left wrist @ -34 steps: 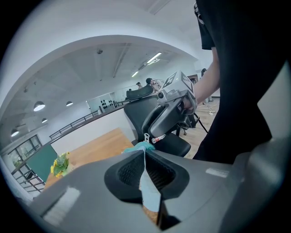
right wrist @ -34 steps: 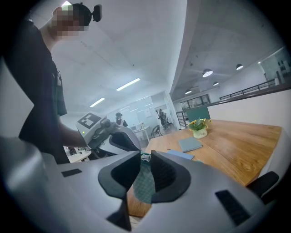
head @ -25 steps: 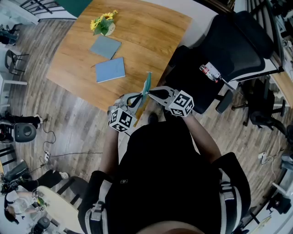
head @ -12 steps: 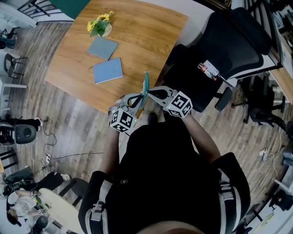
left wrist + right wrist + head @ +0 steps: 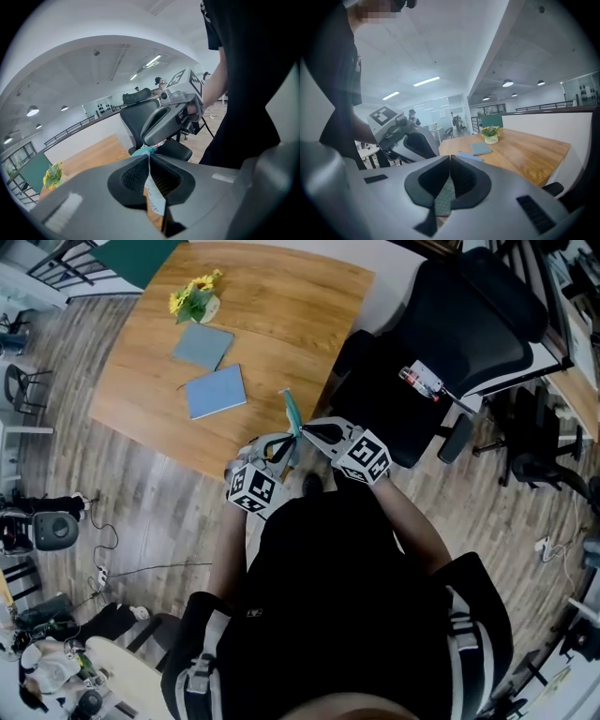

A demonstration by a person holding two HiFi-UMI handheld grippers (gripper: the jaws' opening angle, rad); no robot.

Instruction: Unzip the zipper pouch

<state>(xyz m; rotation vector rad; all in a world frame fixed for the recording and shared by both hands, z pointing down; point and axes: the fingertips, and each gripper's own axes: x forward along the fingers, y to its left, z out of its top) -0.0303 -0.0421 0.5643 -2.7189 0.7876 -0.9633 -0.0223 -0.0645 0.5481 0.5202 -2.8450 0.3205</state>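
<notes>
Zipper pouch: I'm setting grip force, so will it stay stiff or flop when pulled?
Probably floppy: the zipper pouch pinches flat in the shut right gripper. Likely light: it stands edge-up, held by small pinches alone.

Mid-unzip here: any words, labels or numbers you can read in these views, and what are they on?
Nothing reads clearly enough to quote.
White tag with the zipper pouch in the left gripper: faint print, too blurred.
Bottle on the black chair: label too small.
Flower pot on the table: dark mark, unreadable.
Marker cubes: square patterns only, no words.
</notes>
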